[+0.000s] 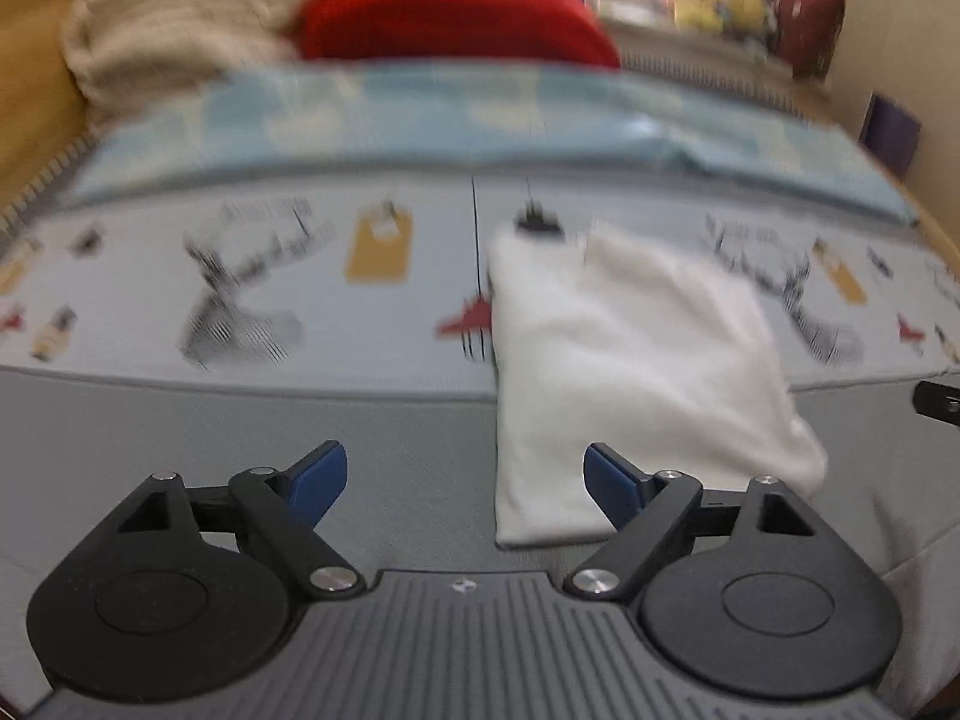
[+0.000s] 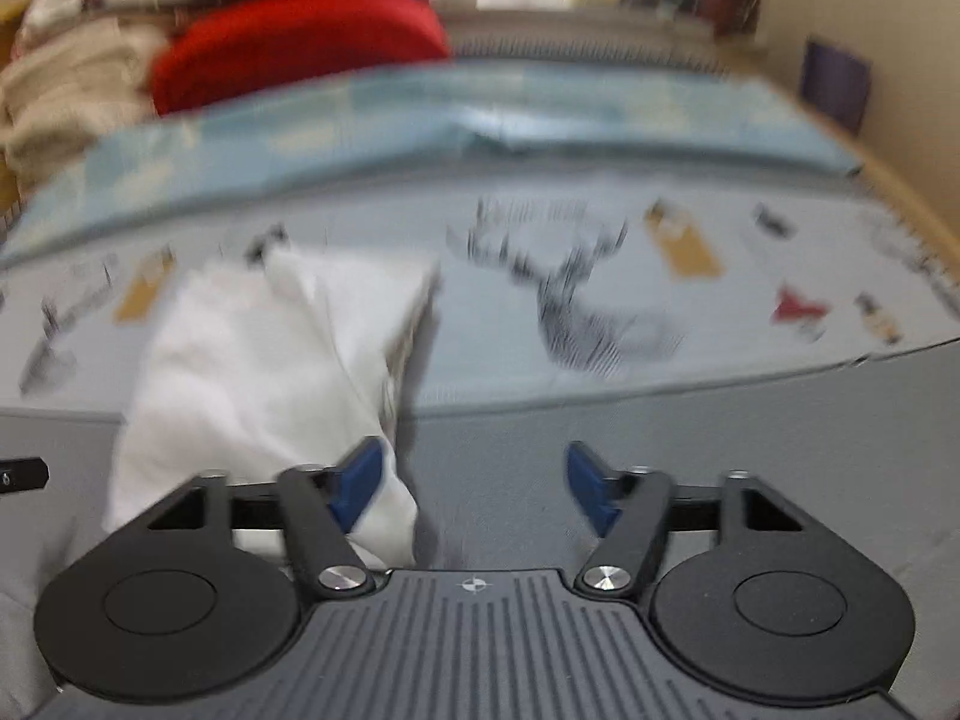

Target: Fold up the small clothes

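Fingers (image 1: pixel 612 480) of both grippers spread, one folded white garment (image 1: pixel 624 372) between

A folded white garment (image 1: pixel 624 378) lies on a printed bed cover (image 1: pixel 240 288), just ahead-right of the left gripper (image 1: pixel 465 480), jaws apart. Blurred, possibly red pillow (image 1: pixel 456 18) behind.

Plain white on the folded garment (image 1: pixel 630 372). Pale grey bedsheet (image 1: pixel 300 276) printed with black sketchy antlered shapes, mustard-yellow tags and small red figures. Solid mid-grey on the mattress edge (image 1: pixel 300 432) in front. Light blue blanket (image 1: pixel 420 120) with whitish, cloud-like patches. Deep red cushion (image 1: pixel 456 18); cream ribbed throw (image 1: pixel 168 30). Black gripper arms, dark blue pads (image 2: pixel 360 480).
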Demonstrator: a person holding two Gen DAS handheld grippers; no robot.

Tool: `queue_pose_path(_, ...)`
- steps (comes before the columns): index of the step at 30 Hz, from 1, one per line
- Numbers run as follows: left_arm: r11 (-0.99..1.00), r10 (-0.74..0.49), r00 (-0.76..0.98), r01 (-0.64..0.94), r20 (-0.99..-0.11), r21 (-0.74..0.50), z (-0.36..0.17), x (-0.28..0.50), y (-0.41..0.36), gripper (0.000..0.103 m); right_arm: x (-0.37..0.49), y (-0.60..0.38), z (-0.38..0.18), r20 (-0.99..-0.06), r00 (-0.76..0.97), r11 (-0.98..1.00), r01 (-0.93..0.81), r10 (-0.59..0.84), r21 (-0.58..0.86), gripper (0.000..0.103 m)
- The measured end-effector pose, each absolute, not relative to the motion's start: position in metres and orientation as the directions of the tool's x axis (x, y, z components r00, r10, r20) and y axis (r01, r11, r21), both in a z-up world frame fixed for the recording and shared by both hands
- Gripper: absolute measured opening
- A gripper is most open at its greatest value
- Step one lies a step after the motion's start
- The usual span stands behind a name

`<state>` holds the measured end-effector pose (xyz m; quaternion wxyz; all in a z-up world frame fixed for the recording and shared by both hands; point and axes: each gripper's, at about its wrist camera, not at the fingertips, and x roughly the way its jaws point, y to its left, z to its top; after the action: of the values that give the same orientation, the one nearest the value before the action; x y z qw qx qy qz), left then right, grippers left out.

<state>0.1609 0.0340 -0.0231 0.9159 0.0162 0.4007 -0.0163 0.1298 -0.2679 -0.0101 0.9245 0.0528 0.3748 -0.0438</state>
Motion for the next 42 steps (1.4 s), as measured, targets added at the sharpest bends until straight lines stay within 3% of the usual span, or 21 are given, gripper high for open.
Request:
queue_pose_path(4, 0.999, 0.005, 0.739, 0.019, -0.673, 0.028, 0.004, 0.116, 0.027, 0.093, 0.07, -0.261, 0.022, -0.619, 0.785, 0.992, 0.087, -0.009, 0.096, 0.096)
queue_pose_path(11, 0.999, -0.042, 0.799, 0.04, -0.599, -0.017, 0.008, 0.027, 0.013, 0.095, -0.01, -0.241, 0.021, -0.565, 0.825, 0.993, 0.061, 0.004, 0.096, 0.1)
queue_pose_path(13, 0.996, -0.084, 0.771, 0.051, -0.632, -0.07, 0.004, 0.014, 0.01, 0.096, -0.022, -0.234, 0.022, -0.532, 0.847, 0.995, 0.057, -0.007, 0.078, 0.1)
queue_pose_path(15, 0.992, -0.119, 0.764, 0.073, -0.634, -0.098, 0.002, 0.006, 0.004, 0.096, -0.026, -0.226, 0.017, -0.541, 0.841, 0.998, 0.051, -0.03, 0.024, 0.1)
queue_pose_path(22, 0.998, -0.07, 0.74, 0.052, -0.669, -0.047, -0.011, 0.014, -0.002, 0.096, -0.029, -0.203, 0.011, -0.543, 0.839, 0.995, -0.026, -0.033, -0.1, 0.1)
queue_pose_path(42, 0.998, -0.055, 0.723, 0.026, -0.689, -0.053, -0.019, 0.021, 0.001, 0.096, -0.016, -0.204, 0.002, -0.583, 0.811, 0.999, 0.014, -0.036, -0.042, 0.1)
